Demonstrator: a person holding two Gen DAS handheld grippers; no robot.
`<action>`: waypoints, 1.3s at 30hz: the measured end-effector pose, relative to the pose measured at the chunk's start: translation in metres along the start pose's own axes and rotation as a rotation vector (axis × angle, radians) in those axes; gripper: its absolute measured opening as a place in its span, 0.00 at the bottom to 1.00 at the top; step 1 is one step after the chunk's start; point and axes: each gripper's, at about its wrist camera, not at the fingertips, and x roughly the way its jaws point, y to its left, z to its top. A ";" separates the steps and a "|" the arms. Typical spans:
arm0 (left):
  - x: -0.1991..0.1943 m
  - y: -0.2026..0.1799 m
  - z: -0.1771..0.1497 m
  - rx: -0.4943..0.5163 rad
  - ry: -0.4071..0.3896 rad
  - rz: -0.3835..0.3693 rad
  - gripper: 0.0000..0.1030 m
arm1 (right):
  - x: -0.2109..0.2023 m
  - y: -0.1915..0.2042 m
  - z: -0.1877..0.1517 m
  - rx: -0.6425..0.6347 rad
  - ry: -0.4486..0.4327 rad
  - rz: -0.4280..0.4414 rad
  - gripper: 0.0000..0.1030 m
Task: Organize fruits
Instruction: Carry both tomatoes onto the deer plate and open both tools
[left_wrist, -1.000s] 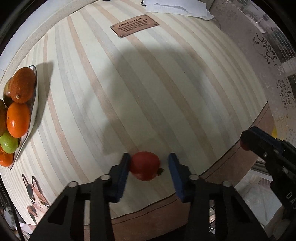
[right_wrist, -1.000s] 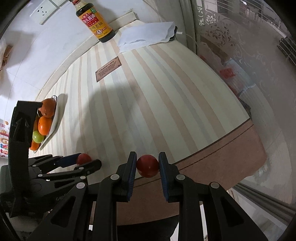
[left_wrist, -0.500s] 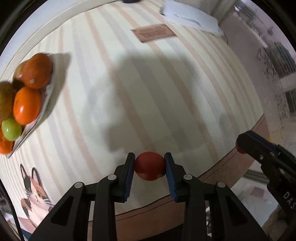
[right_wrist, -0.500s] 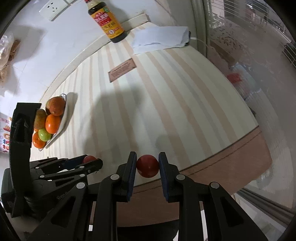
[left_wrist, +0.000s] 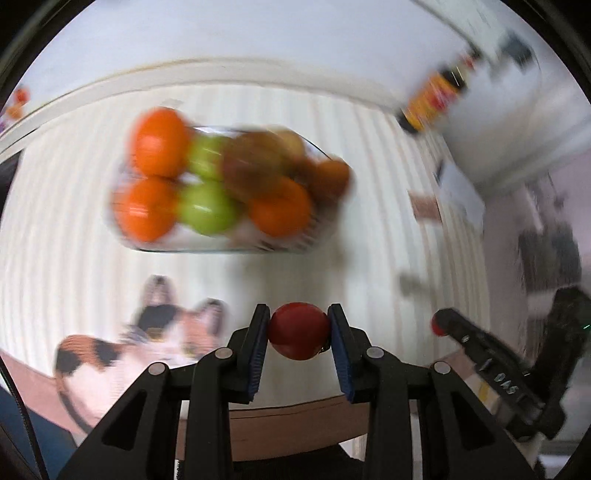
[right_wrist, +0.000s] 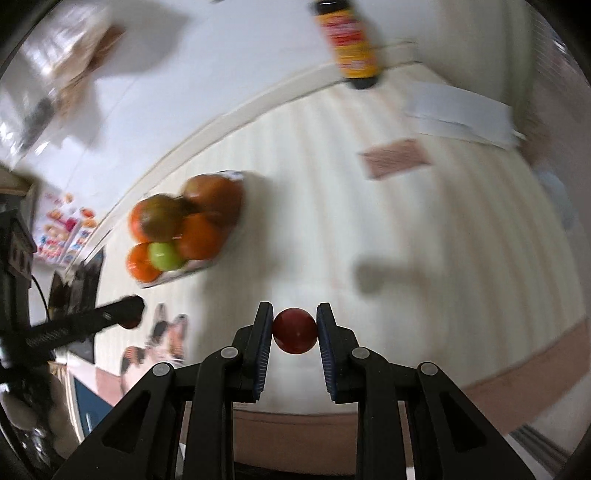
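Observation:
My left gripper (left_wrist: 299, 332) is shut on a red tomato (left_wrist: 298, 331), held above the striped table near its front edge. My right gripper (right_wrist: 294, 331) is shut on a second red tomato (right_wrist: 294, 331). A glass fruit dish (left_wrist: 258, 243) with several oranges and green fruits lies ahead of the left gripper, blurred by motion; it also shows in the right wrist view (right_wrist: 166, 278), to the far left. The right gripper shows in the left wrist view (left_wrist: 443, 325) at the right; the left gripper shows in the right wrist view (right_wrist: 129, 314) at the left.
A dark sauce bottle (right_wrist: 351, 44) stands at the back by the wall. White paper (right_wrist: 461, 114) and a brown label card (right_wrist: 395, 158) lie at the back right. A cat picture (left_wrist: 162, 332) is on the cloth near the front edge (right_wrist: 535, 358).
Both grippers have swung left toward the fruit dish, each keeping its tomato. The dish now sits ahead of the left gripper. Both views are motion-blurred.

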 end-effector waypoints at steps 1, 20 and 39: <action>-0.007 0.011 0.003 -0.024 -0.015 -0.001 0.29 | 0.004 0.013 0.001 -0.011 0.002 0.021 0.26; 0.030 0.173 0.101 -0.211 0.035 -0.114 0.29 | 0.154 0.176 -0.006 0.062 -0.036 0.193 0.26; 0.092 0.199 0.112 -0.288 0.201 -0.190 0.31 | 0.174 0.164 -0.019 0.204 -0.119 0.239 0.56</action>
